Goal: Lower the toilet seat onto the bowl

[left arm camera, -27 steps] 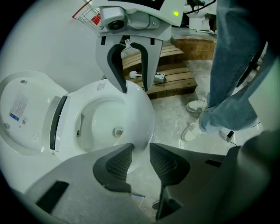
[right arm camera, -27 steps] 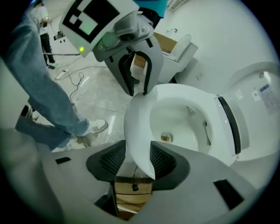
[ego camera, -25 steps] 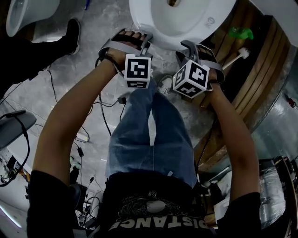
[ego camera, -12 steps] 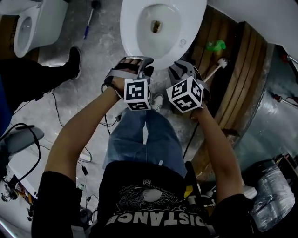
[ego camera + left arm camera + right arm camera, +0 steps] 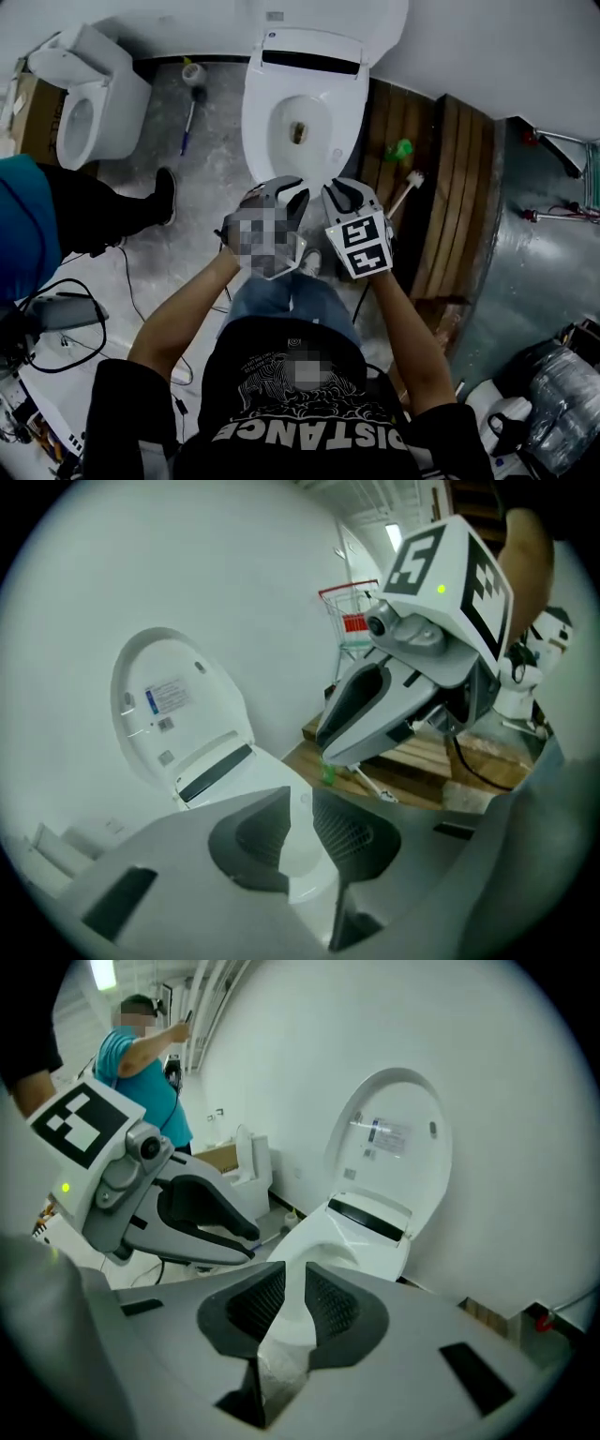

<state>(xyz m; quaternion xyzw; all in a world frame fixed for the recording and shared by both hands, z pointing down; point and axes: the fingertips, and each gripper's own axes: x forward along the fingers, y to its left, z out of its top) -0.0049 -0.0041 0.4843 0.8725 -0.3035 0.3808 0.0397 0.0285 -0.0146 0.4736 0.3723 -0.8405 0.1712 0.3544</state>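
The white toilet [image 5: 300,122] stands against the far wall. Its lid [image 5: 173,714] [image 5: 389,1138] is upright against the wall. A flat white ring [image 5: 272,141] lies round the bowl opening; I cannot tell the seat from the rim. My left gripper [image 5: 284,190] [image 5: 300,803] and right gripper [image 5: 349,192] [image 5: 295,1279] hover side by side in front of the bowl, pointing at it and touching nothing. Both pairs of jaws have just been closing. A narrow gap shows between each pair, with nothing in it.
A second toilet [image 5: 84,103] stands at the left, and a person in a teal top [image 5: 28,234] stands beside it. A wooden pallet [image 5: 441,187] with a toilet brush [image 5: 403,192] lies right of the bowl. Cables [image 5: 56,328] trail on the floor at the left.
Both grippers have risen and drawn back from the bowl's front rim. The whole toilet now shows in the head view.
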